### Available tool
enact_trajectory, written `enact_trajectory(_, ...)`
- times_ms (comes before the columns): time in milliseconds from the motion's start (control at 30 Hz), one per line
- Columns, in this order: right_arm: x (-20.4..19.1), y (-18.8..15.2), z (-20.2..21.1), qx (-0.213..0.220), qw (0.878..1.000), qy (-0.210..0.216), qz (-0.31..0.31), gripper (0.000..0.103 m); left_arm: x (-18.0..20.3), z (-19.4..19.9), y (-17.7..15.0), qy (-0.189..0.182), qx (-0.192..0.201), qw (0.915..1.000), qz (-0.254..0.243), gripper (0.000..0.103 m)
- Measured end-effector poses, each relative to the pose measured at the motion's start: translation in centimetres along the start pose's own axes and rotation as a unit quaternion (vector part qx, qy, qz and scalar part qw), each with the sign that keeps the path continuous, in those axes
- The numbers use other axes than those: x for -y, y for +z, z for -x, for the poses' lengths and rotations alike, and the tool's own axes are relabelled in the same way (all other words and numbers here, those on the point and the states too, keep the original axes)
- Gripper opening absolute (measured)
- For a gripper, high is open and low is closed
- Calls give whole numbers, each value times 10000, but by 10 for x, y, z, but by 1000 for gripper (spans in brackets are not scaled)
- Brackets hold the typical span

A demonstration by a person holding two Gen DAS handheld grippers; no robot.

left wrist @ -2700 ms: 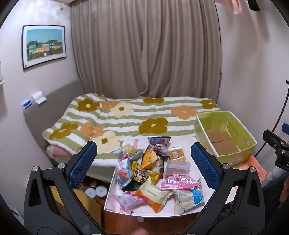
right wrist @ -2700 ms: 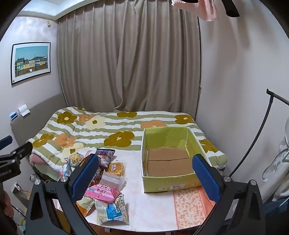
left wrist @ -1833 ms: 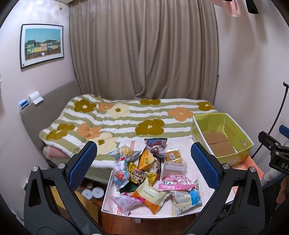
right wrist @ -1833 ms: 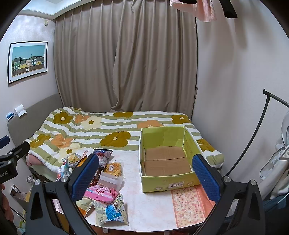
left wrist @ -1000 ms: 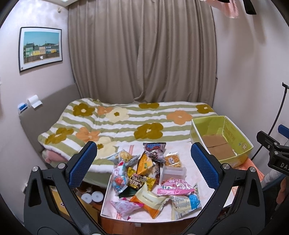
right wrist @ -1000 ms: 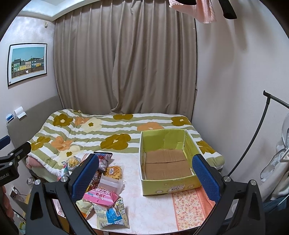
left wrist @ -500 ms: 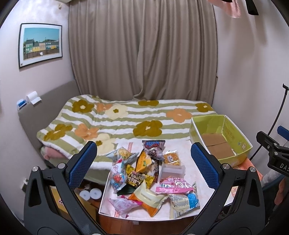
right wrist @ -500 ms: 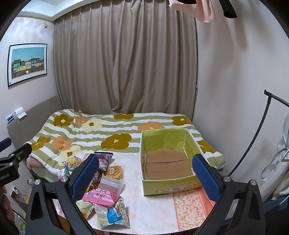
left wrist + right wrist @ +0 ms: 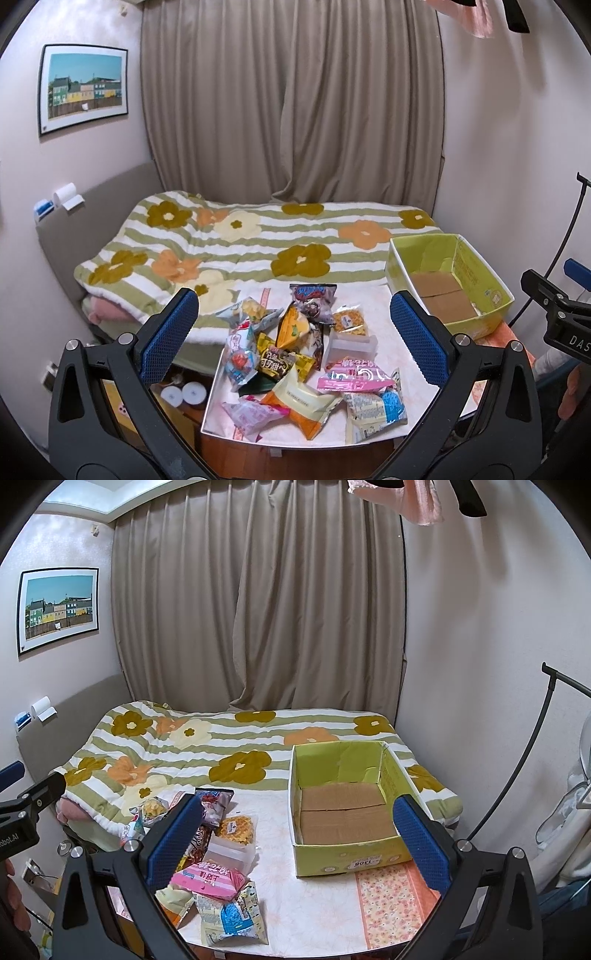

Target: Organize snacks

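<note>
Left black two-finger gripper with blue ribbed pads: jaws spread wide, holding nothing. Right black two-finger gripper: likewise spread, level.

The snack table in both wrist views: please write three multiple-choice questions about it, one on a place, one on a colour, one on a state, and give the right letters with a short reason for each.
1. Where does the cardboard box stand relative to the snack pile?
A. On the right part of the table
B. On the bed
C. Under the table

2. What colour are the inner walls of the box?
A. Red
B. Yellow-green
C. Black

3. What is the state of the left tongs and right tongs?
A. Both shut on a packet
B. One open, one shut
C. Both open, holding nothing

Answers:
1 A: in the right wrist view the box sits on the white table, right of the packets.
2 B: its walls are yellow-green, and its brown floor holds nothing.
3 C: in each view the blue pads stand wide apart with nothing between them.
</note>
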State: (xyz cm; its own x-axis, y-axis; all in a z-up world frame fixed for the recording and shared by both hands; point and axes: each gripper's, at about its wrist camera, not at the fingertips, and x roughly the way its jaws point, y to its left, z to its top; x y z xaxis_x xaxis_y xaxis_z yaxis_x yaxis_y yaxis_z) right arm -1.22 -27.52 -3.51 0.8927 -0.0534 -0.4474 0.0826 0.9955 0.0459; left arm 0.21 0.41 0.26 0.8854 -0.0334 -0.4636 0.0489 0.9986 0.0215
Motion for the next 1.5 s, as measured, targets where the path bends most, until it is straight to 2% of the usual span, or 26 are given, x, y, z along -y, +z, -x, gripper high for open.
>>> enact_trajectory(467,-3,-1,3,-6,10000,46,-3,103,1,0,-1,7,0,10000,-7,103)
enact_trajectory(600,-3,-3,-1,-177,9996,213,-5,103,-5,-3,-2,64,-105,9999,9,103)
enact_trajectory(767,-9,-19,-29,-776,9960,434,49,103,-23,-26,-15,61,-719,9974,87,103)
enact_trajectory(900,-14,-40,-54,-1225,9901,680,94,103,-34,-52,-38,-165,-1164,9930,89,103)
enact_trajectory(1067,-17,-70,-85,-1872,9777,954,-22,103,-39,-94,-73,-601,-1795,9818,-173,103)
enact_trajectory(1233,-26,-100,-113,-2386,9633,1231,-51,103,-34,-134,-103,-1006,-2225,9679,-594,103)
enact_trajectory(1400,-36,-138,-144,-2865,9464,1491,73,103,-20,-176,-136,-1352,-2602,9478,-1250,103)
enact_trajectory(1500,-37,-153,-159,-3129,9383,1468,133,103,-11,-196,-152,-1547,-2785,9348,-1573,103)
